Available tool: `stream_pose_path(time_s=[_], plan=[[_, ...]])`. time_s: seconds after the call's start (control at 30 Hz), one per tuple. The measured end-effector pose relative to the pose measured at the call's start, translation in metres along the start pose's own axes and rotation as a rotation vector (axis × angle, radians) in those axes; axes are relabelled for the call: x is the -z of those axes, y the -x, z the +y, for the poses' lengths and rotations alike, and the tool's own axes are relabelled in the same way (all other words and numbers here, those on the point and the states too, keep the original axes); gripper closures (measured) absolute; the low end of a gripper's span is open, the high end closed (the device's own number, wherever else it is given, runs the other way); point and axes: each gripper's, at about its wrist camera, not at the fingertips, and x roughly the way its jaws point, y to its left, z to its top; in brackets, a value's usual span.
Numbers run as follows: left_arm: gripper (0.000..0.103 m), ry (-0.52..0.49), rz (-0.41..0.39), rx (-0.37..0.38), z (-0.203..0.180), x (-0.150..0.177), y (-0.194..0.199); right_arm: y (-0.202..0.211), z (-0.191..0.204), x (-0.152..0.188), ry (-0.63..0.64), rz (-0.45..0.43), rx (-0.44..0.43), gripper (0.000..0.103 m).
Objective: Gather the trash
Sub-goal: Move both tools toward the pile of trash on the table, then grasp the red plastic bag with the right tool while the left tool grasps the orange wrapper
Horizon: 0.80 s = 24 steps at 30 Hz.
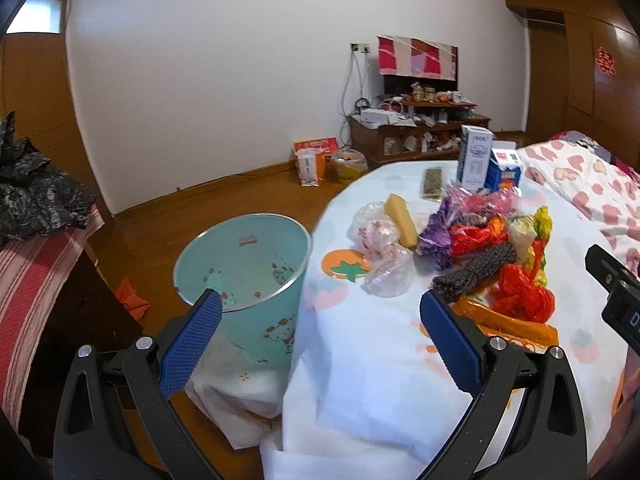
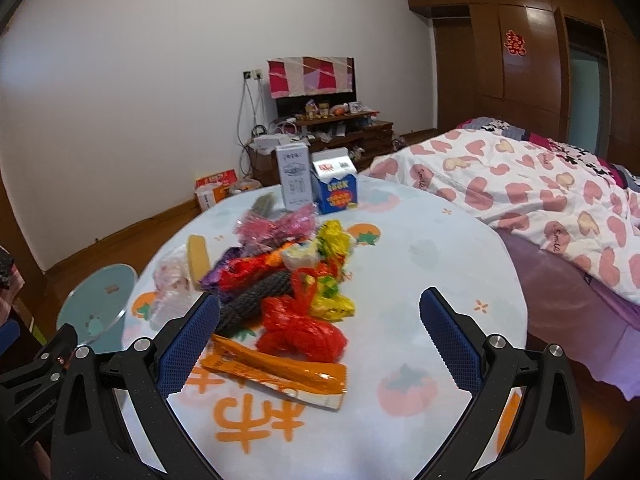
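A pile of trash lies on the round table (image 2: 440, 248): an orange wrapper (image 2: 276, 372), a red crumpled bag (image 2: 300, 332), a yellow wrapper (image 2: 332, 304), a dark knit strip (image 2: 256, 296), purple and pink wrappers, clear plastic (image 1: 384, 256) and a yellow block (image 1: 400, 220). A light-blue trash bin (image 1: 244, 256) stands on the floor left of the table; it also shows in the right wrist view (image 2: 100, 304). My left gripper (image 1: 320, 308) is open and empty over the table's left edge. My right gripper (image 2: 320, 308) is open and empty above the pile's near end.
A white box (image 2: 295, 178) and a blue carton (image 2: 336, 192) stand at the table's far side. A bed with a heart-print quilt (image 2: 540, 192) lies to the right. A striped cushion (image 1: 36, 280) sits at left. A cluttered wooden shelf (image 1: 416, 128) stands by the far wall.
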Motion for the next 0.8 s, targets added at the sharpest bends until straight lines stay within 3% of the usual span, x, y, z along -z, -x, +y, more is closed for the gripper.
stream_pose_path(time_s=[0.17, 0.23, 0.37, 0.63, 0.8], plan=[[0.006, 0.01, 0.054, 0.061, -0.008, 0.01, -0.022, -0.013, -0.016, 0.005, 0.013, 0.015, 0.028, 0.008], [0.006, 0.001, 0.077, 0.105, -0.014, 0.016, -0.033, -0.019, -0.021, 0.008, 0.024, 0.025, 0.043, 0.02], [0.007, -0.039, 0.118, 0.143, -0.028, 0.026, -0.051, -0.039, -0.031, 0.016, 0.039, 0.077, 0.043, 0.025], [0.01, -0.131, 0.112, 0.192, -0.055, 0.026, -0.063, -0.07, -0.034, 0.018, 0.072, 0.177, -0.055, 0.04], [0.01, -0.153, 0.148, 0.284, -0.073, 0.023, -0.073, -0.075, -0.04, 0.014, 0.069, 0.188, -0.083, 0.041]])
